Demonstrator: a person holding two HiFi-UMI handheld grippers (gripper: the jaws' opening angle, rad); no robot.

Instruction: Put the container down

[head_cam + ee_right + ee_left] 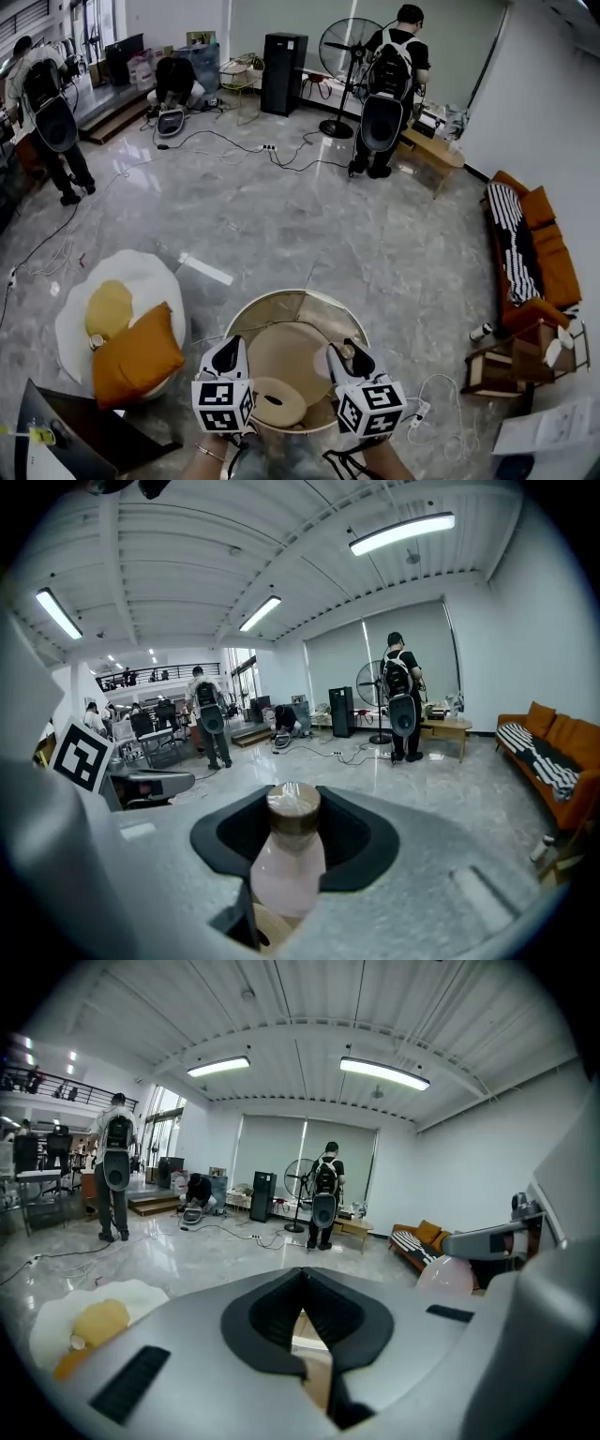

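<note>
The container (284,860) is a pale pink bottle with a brown wooden cap, standing upright between the black jaws of my right gripper (289,808), which is shut on it. In the head view the right gripper (343,354) hovers over the right side of a round glass-rimmed table (281,297), and only the container's cap (348,352) shows there. My left gripper (231,349) is over the table's left side. In the left gripper view the left gripper (302,1311) has its jaws shut, tips touching, with nothing between them. The pink container (446,1275) appears at the right of that view.
A round wooden disc (278,402) lies on the table between the grippers. An egg-shaped white and yellow cushion (117,300) and an orange pillow (137,357) lie to the left. An orange sofa (539,253) and a small wooden stand (511,364) are at the right. People with backpacks stand far back.
</note>
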